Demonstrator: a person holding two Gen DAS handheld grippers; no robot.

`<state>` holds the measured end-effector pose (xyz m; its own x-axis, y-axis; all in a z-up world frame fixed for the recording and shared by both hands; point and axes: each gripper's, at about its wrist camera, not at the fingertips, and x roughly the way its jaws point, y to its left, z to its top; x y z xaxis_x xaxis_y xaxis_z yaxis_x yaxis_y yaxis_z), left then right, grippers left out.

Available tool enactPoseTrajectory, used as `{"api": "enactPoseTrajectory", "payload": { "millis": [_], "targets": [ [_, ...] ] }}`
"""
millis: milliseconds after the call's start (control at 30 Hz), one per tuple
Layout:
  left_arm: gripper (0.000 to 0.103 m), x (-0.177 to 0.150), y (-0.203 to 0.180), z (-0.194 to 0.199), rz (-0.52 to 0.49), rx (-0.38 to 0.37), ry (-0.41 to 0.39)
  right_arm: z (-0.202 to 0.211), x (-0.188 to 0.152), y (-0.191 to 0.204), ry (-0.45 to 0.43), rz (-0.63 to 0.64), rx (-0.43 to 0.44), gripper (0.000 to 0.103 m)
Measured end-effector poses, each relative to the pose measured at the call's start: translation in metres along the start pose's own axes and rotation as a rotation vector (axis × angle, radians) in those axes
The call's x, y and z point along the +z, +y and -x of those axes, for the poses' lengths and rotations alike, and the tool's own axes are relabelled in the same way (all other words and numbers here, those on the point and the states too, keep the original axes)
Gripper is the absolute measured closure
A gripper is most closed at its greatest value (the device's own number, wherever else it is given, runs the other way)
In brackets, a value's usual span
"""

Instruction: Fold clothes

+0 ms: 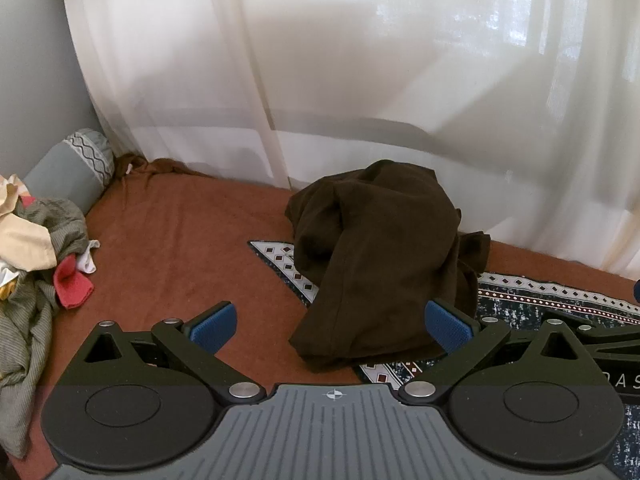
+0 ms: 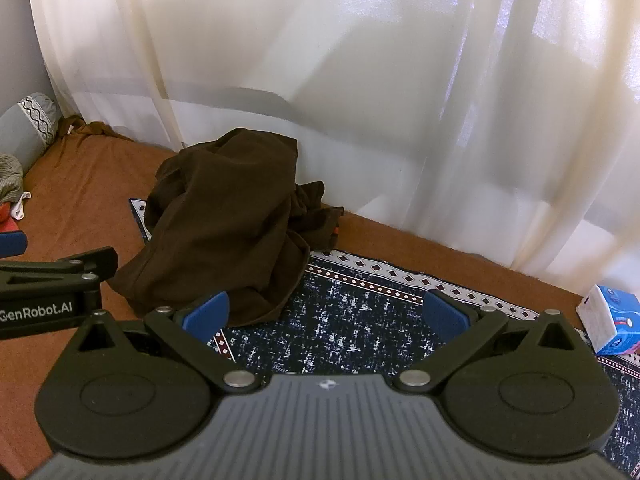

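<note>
My left gripper [image 1: 330, 326] and right gripper [image 2: 326, 314] both hang spread and empty. Just ahead the brown garment [image 1: 376, 256] lies heaped on the mat [image 2: 360, 320]. I judge folding unstarted; next I need an edge to spread it flat.

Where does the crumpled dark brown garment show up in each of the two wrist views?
Left wrist view: the dark brown garment is heaped right of centre, its near end between the open pads.
Right wrist view: the same garment lies left of centre, beyond the left pad.
Shared landmark: the patterned navy mat under its edge, before the white curtain.
</note>
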<state>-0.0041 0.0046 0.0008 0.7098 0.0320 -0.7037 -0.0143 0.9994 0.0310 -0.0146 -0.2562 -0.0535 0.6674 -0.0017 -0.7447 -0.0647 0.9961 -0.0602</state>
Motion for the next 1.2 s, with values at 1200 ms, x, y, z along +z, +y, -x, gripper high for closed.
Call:
{"api": "enactPoseTrajectory", "payload": {
  "millis": [1200],
  "targets": [
    [0.0,0.0013,0.0024,-0.0014,0.014,-0.006,0.019,-0.0008,-0.0006,-0.0017,-0.002,-0.003,0.004,0.0]
  ]
}}
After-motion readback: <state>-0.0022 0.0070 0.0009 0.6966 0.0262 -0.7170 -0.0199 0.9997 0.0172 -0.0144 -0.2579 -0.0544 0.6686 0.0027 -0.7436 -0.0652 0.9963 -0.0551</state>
